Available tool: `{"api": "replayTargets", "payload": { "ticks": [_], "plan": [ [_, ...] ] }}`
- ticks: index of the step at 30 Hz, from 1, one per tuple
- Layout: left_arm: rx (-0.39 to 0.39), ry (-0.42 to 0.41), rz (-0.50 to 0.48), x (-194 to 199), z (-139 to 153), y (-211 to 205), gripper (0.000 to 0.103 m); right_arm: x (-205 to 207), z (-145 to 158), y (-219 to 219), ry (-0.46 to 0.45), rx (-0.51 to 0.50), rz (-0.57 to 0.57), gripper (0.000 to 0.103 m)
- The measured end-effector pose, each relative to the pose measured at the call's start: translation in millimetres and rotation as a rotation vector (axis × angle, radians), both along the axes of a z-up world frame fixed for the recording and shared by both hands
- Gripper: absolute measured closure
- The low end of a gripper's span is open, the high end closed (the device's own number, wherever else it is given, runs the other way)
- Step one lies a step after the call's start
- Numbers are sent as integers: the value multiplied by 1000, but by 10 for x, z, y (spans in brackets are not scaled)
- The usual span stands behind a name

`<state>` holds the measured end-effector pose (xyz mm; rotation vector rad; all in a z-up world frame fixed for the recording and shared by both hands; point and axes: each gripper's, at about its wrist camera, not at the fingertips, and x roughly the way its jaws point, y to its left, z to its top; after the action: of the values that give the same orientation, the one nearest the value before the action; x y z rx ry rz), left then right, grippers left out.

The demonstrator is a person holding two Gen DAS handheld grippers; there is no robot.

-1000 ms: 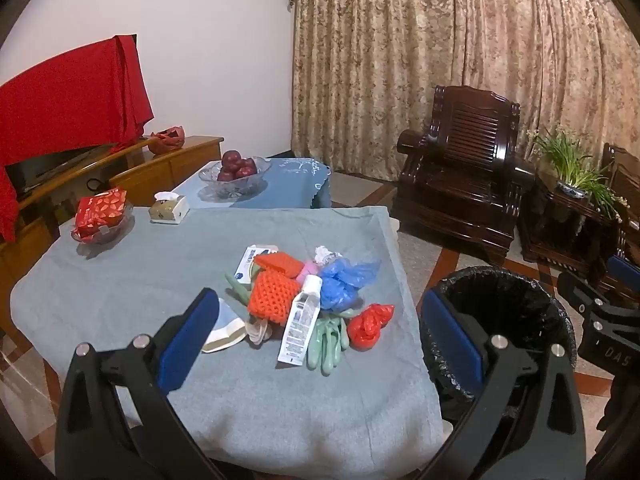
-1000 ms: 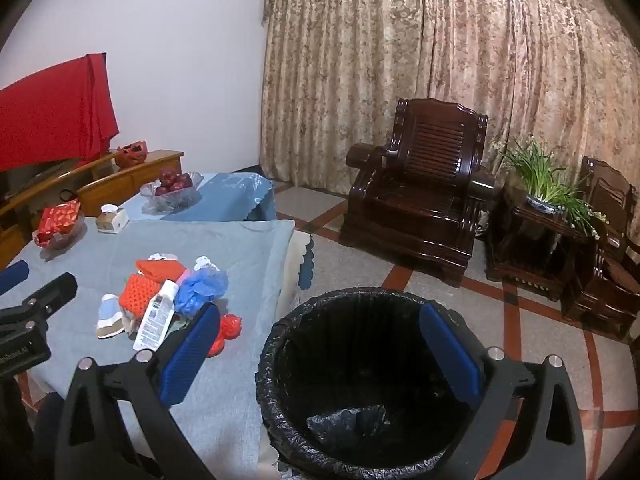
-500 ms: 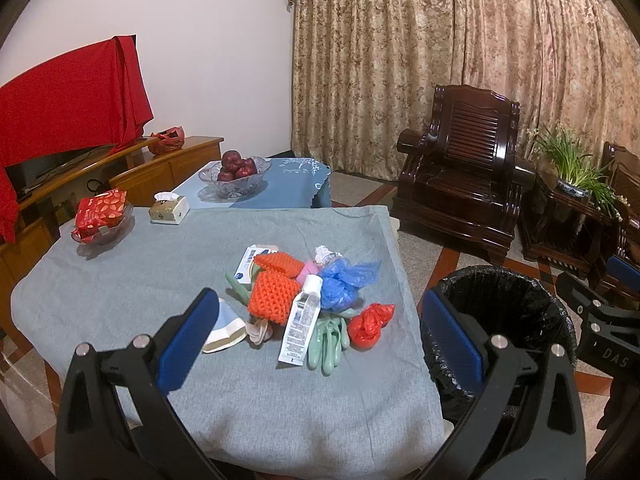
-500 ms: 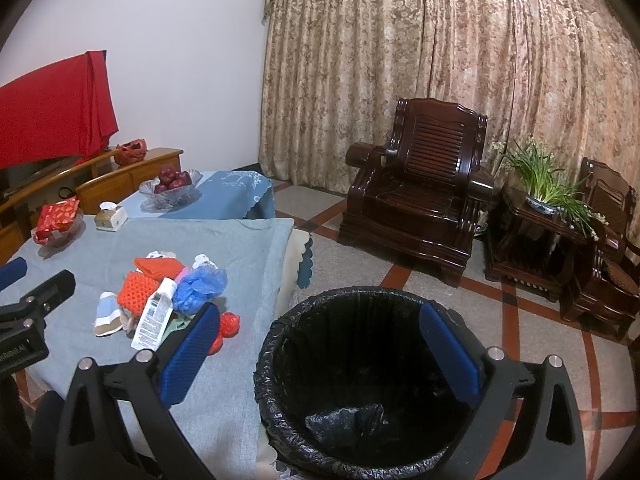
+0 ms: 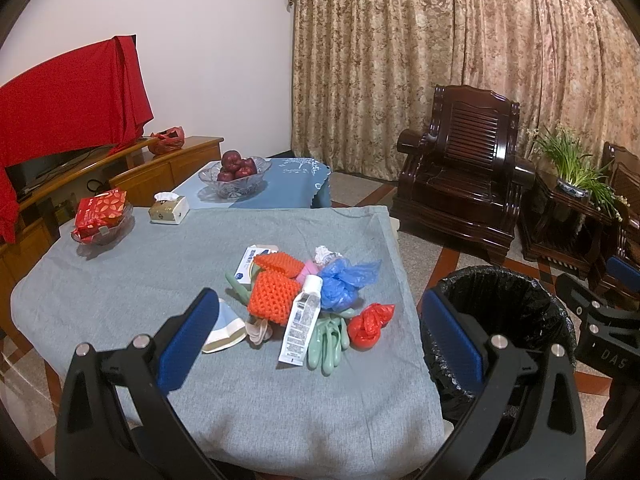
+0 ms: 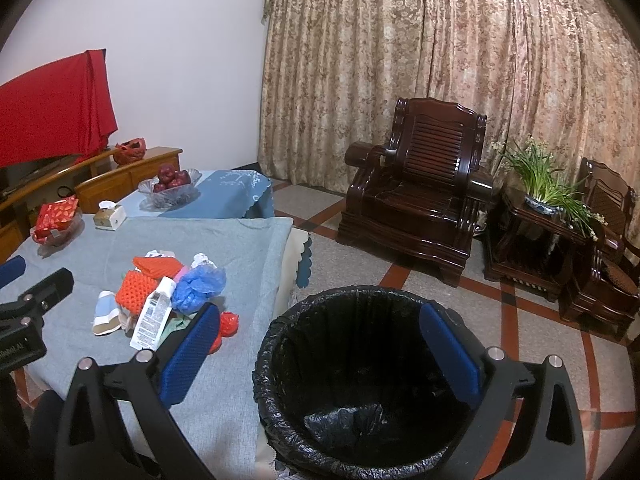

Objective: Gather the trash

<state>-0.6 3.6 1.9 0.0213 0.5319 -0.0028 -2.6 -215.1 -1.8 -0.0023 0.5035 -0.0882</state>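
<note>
You see a small heap of trash (image 5: 308, 296) near the right edge of the grey tablecloth. In it lie two orange knitted pieces (image 5: 274, 292), a white tube (image 5: 301, 318) lying flat with its cap toward the far side, a crumpled blue plastic bag (image 5: 344, 280), a red plastic bag (image 5: 370, 319) tied in a ball, pale green gloves (image 5: 328, 340) and a folded paper cup (image 5: 226, 326). Just beside the table stands the bin (image 6: 360, 380), upright, lined with a black bag.

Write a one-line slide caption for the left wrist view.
Open left gripper faces a trash pile on the grey-clothed table, black-lined bin at right.
</note>
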Motion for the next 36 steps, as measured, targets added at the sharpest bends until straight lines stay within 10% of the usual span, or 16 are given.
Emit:
{"api": "replayTargets", "payload": {
  "ticks": [36],
  "plan": [
    [1, 2, 1, 0, -8, -9, 5, 19, 10, 5, 6, -2, 1, 6]
  ]
}}
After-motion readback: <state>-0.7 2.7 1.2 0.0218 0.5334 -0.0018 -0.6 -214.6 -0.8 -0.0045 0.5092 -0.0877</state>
